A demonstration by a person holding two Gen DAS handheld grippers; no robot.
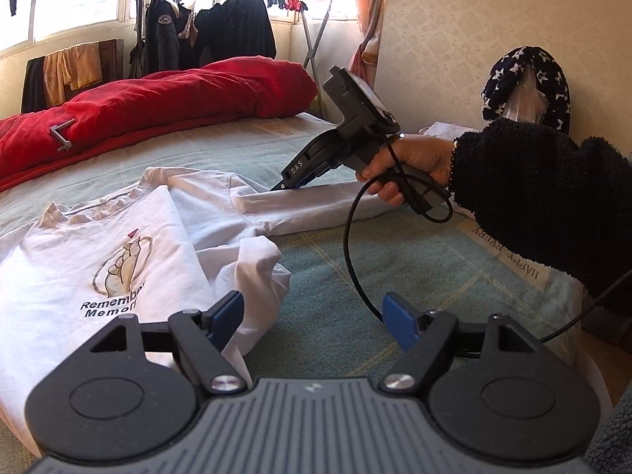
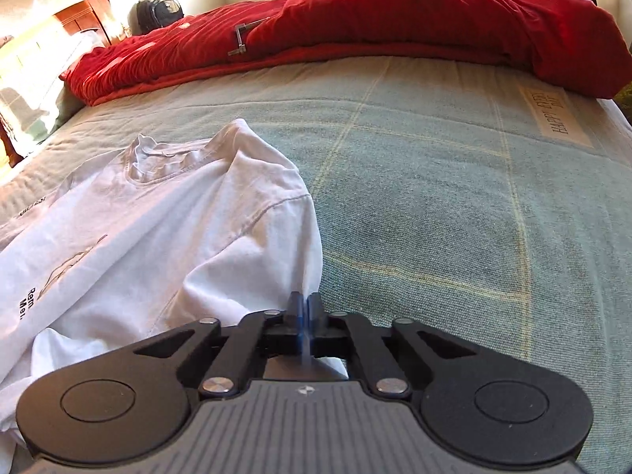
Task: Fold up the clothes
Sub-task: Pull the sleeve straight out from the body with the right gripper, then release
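Blue pads of the left tool [image 1: 314, 322] stand wide apart close to the lens, released and holding nothing, with the hem corner of the white shirt [image 1: 118, 260] just under the left pad. That shirt lies print-up on the bed [image 1: 414, 260], its collar toward the far side and 1 long sleeve [image 1: 312, 205] stretched out flat to the right. A rumpled fold of cloth rises between the chest print and that sleeve.

From the right wrist view, the right tool [image 2: 304, 308] is clenched on the shirt's white cloth, a thin edge of fabric pinched between its 2 blue pads. From the left wrist view the same tool [image 1: 282, 186] points its tip down onto the stretched sleeve near the shoulder seam, held by the right hand [image 1: 410, 162] in a dark fleece cuff, a black cable looping down from the handle.

To the right of the shirt's edge the green checked bedcover [image 2: 434, 205] runs bare and flat as far as the bed's side, where a label strip [image 2: 557, 116] is sewn. Along the far side a red quilt [image 2: 395, 27] is bunched, well apart from the shirt, with a small metal crank [image 2: 241, 39] lying on it. Beyond the bed stands a clothes rack [image 1: 221, 27] hung with dark jackets.
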